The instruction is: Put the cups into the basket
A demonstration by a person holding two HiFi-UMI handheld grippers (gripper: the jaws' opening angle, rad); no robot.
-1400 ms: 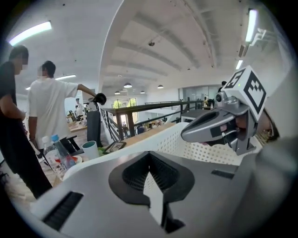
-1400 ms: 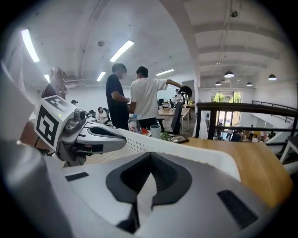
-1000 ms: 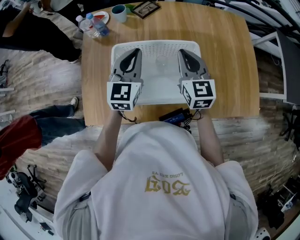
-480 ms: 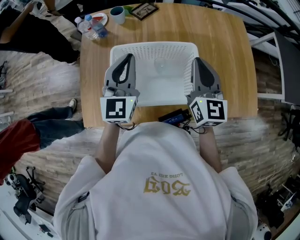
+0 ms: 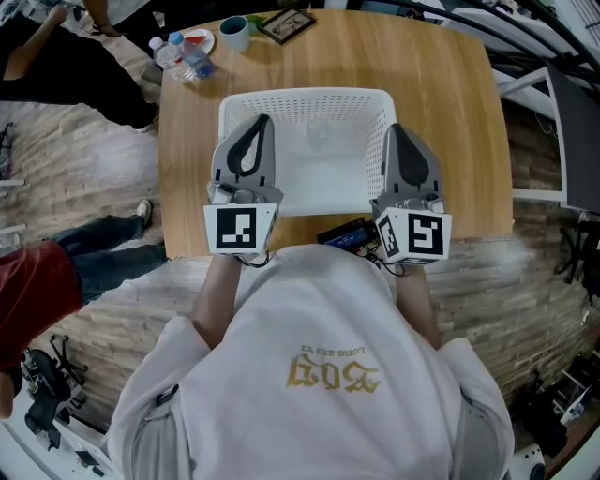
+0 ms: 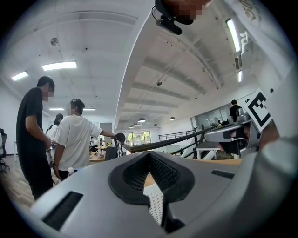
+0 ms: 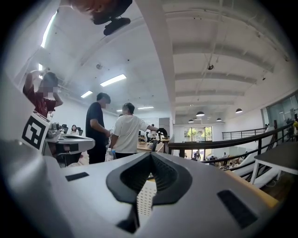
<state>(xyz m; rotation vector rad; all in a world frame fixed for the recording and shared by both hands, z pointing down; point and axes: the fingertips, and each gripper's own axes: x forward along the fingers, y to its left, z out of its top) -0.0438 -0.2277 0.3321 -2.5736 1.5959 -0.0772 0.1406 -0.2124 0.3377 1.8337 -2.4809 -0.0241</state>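
The white basket (image 5: 309, 94) has a fine hole pattern, the table (image 5: 450, 122) under the basket is light wood-grain, the cup (image 5: 236, 26) beyond the basket is teal, and the grey left gripper (image 5: 260, 122) and right gripper (image 5: 395, 131) carry black-and-white square markers.

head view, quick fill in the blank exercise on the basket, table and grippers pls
1. The white perforated plastic basket stands on a ___ table.
2. The teal mug stands ___ (inside/outside) the basket, near the table's far corner.
3. The jaws of the left gripper and the right gripper are both ___ (open/shut), with nothing gripped.

Missing words: wooden; outside; shut
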